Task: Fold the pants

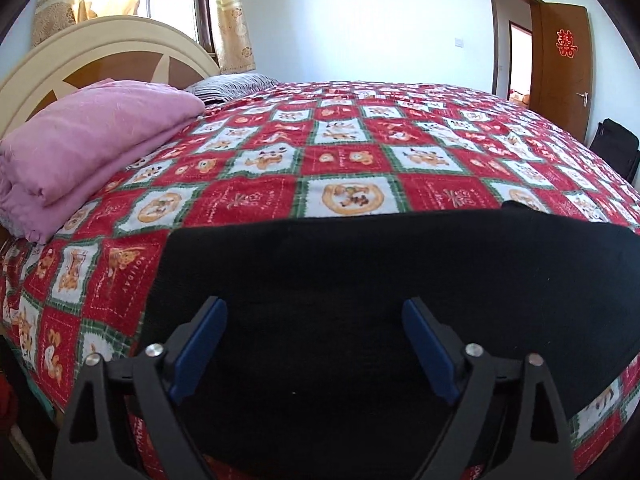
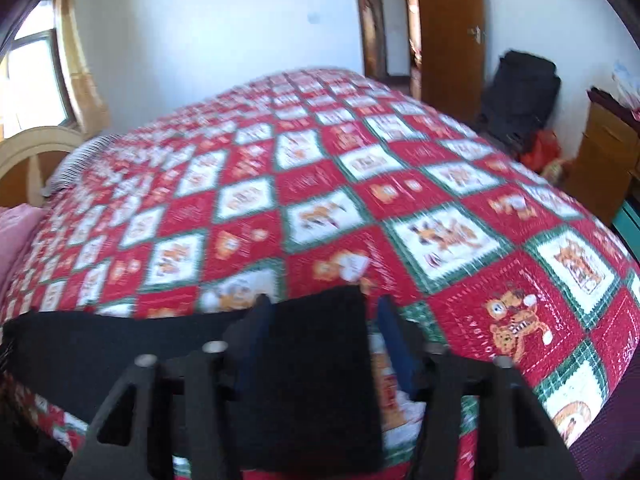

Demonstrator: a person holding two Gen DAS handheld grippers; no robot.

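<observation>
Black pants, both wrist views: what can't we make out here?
- Black pants, left wrist view: near edge is cut off by the frame bottom and covered by the open left claw; no seams or fold lines show in the dark cloth.
- Right wrist view: motion blur; whether the right claw actually pinches the cloth between its fingers is unclear.
- Quilt: small print is unreadable in the blur.

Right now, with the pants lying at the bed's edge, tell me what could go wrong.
1. The pants lie near the bed edge; a careless tug could slide them off.
2. The right gripper has black cloth between its fingers with a gap at one pad; that hold looks partial and could slip.
3. The left gripper is open above the pants, holding nothing, so a pull from the right might drag the fold askew.
</observation>
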